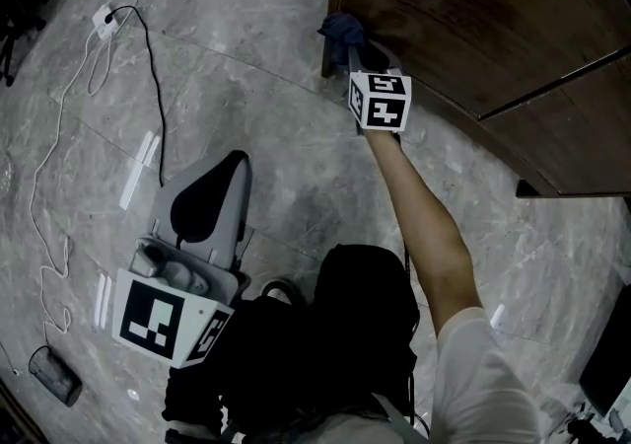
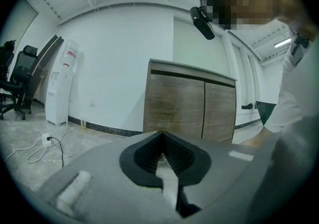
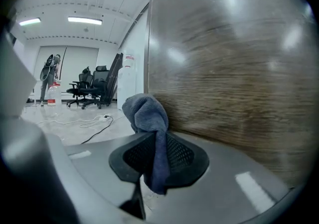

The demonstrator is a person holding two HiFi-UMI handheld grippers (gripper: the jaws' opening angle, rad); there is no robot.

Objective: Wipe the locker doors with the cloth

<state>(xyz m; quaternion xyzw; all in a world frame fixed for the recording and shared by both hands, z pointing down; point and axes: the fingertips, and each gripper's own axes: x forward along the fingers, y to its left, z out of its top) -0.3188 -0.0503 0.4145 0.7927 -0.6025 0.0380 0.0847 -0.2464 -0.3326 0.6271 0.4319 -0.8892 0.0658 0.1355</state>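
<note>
A dark blue cloth (image 1: 342,31) (image 3: 148,113) is pinched in my right gripper (image 1: 357,49) (image 3: 158,156), which is shut on it. The bunched cloth sits against the left edge of the brown wood-grain locker (image 1: 463,8), low down near the floor; in the right gripper view the locker door (image 3: 234,73) fills the right side. My left gripper (image 1: 212,197) (image 2: 162,161) hangs back over the floor at the lower left, away from the locker, jaws closed together with nothing in them. The left gripper view faces the locker front (image 2: 189,106) with its two doors from a distance.
A black cable (image 1: 148,57) and a white cable with a power strip (image 1: 104,23) lie on the grey marble floor at left. A small dark object (image 1: 54,375) lies at the lower left. Office chairs (image 3: 92,86) and a white water dispenser (image 2: 62,81) stand farther off.
</note>
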